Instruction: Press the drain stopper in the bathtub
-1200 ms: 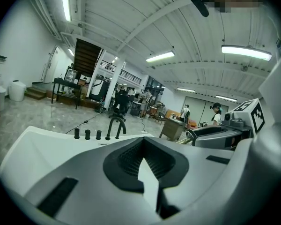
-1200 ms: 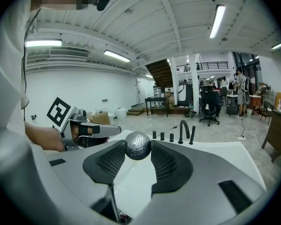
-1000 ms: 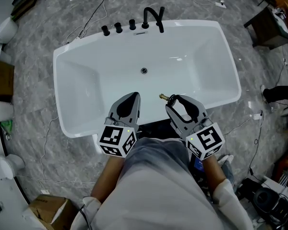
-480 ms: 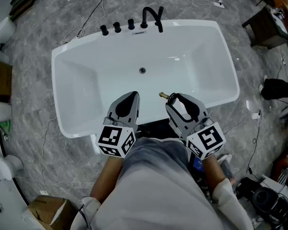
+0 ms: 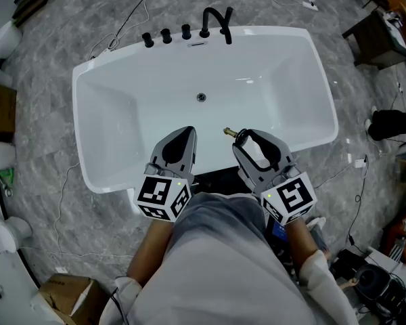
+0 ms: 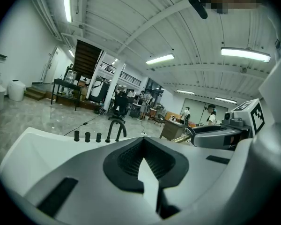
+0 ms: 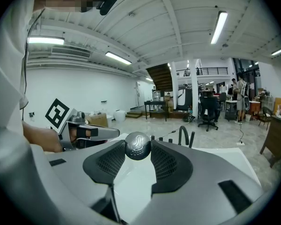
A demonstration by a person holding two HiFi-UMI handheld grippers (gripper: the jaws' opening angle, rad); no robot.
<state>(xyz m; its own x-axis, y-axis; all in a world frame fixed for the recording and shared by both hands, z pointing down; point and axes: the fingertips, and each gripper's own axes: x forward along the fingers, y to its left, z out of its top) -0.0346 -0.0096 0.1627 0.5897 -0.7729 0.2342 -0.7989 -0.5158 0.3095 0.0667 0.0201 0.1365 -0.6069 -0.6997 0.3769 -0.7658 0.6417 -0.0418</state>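
Observation:
The white bathtub (image 5: 79,127) lies below me, its open drain hole (image 5: 201,97) in the middle of the floor. A black faucet (image 5: 216,20) and three black knobs (image 5: 166,37) stand on its far rim. My right gripper (image 5: 242,138) hovers over the near rim, shut on the drain stopper (image 5: 231,135), whose brass stem points toward the tub. In the right gripper view the stopper's chrome cap (image 7: 137,146) sits clamped between the black pads. My left gripper (image 5: 186,137) hangs beside it, jaws shut and empty, tips meeting (image 6: 144,144).
Cables trail across the grey marble floor (image 5: 61,39) around the tub. Cardboard boxes (image 5: 0,110) and white fixtures (image 5: 5,40) stand at the left. A wooden table (image 5: 379,36) and a person's shoe (image 5: 392,124) are at the right. A dark object (image 5: 220,180) sits under the near rim.

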